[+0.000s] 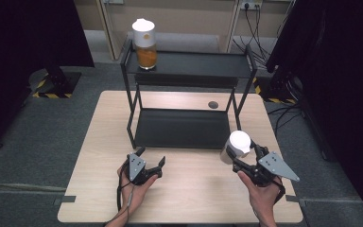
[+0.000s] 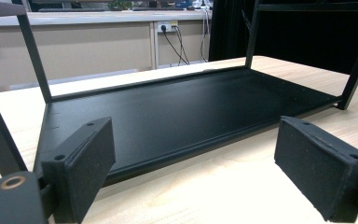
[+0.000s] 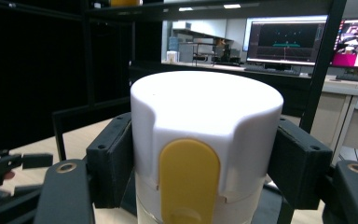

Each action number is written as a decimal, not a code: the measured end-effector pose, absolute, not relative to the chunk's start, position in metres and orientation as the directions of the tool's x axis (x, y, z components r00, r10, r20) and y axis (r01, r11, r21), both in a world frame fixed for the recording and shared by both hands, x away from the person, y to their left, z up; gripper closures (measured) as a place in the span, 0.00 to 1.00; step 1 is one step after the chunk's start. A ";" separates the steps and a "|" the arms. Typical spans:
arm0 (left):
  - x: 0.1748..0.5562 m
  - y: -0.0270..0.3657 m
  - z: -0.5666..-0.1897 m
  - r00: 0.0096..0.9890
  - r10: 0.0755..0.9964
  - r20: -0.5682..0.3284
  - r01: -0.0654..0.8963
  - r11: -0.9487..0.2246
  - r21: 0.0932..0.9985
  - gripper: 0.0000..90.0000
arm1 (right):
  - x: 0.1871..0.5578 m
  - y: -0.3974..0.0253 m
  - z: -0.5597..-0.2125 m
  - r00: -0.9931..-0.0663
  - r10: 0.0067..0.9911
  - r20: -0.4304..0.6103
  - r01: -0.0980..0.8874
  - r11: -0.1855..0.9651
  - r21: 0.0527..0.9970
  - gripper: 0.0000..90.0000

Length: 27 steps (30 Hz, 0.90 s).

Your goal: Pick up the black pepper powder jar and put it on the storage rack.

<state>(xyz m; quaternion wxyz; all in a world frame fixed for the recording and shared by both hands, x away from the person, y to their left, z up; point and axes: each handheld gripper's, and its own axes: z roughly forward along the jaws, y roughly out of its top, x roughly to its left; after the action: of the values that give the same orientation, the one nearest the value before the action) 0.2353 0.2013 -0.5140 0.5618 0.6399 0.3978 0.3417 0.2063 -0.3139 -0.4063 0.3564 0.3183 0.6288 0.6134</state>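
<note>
R gripper (image 1: 240, 160) jaws clamped on white-lidded jar (image 1: 236, 146), L gripper (image 1: 150, 162) jaws wide, empty, nr black rack (image 1: 179, 128)

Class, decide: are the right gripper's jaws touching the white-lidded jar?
Touching. In the right gripper view, both jaws of the right gripper press flat against the sides of the white-lidded jar, with no gap.
</note>
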 end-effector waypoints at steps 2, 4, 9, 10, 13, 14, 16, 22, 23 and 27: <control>0.235 0.201 -0.514 0.450 0.893 -0.009 0.125 -0.053 0.991 0.13 | 0.208 -0.314 -0.403 -0.543 0.838 -0.058 -0.042 0.041 0.998 0.34; 0.235 0.201 -0.514 0.450 0.893 -0.009 0.125 -0.053 0.991 0.13 | 0.209 -0.314 -0.401 -0.541 0.839 -0.058 -0.046 0.040 0.998 0.34; 0.235 0.202 -0.514 0.449 0.893 -0.013 0.126 -0.049 0.991 0.13 | 0.213 -0.313 -0.395 -0.539 0.840 -0.064 -0.052 0.042 0.998 0.34; 0.235 0.202 -0.514 0.449 0.893 -0.013 0.127 -0.049 0.991 0.13 | 0.214 -0.312 -0.394 -0.538 0.840 -0.064 -0.053 0.043 0.998 0.34; 0.236 0.201 -0.514 0.449 0.893 -0.014 0.128 -0.049 0.991 0.13 | 0.217 -0.312 -0.390 -0.539 0.840 -0.064 -0.057 0.040 0.998 0.34; 0.236 0.202 -0.514 0.449 0.893 -0.014 0.128 -0.049 0.991 0.13 | 0.217 -0.312 -0.389 -0.538 0.840 -0.066 -0.060 0.040 0.997 0.34; 0.235 0.202 -0.514 0.450 0.893 -0.013 0.127 -0.049 0.991 0.13 | 0.219 -0.311 -0.385 -0.537 0.841 -0.066 -0.065 0.037 0.997 0.34; 0.235 0.201 -0.514 0.450 0.893 -0.012 0.127 -0.050 0.991 0.13 | 0.223 -0.309 -0.377 -0.533 0.843 -0.072 -0.076 0.037 0.996 0.34; 0.235 0.201 -0.514 0.449 0.893 -0.013 0.127 -0.049 0.991 0.13 | 0.225 -0.309 -0.376 -0.532 0.843 -0.075 -0.080 0.038 0.996 0.34; 0.235 0.201 -0.514 0.451 0.893 -0.009 0.125 -0.053 0.991 0.13 | 0.228 -0.307 -0.371 -0.530 0.844 -0.077 -0.083 0.039 0.996 0.34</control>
<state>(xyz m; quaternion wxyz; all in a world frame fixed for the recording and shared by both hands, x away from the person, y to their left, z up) 0.2353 0.2014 -0.5139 0.5617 0.6401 0.3975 0.3417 0.2282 -0.3069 -0.3708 0.3735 0.3090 0.6163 0.6206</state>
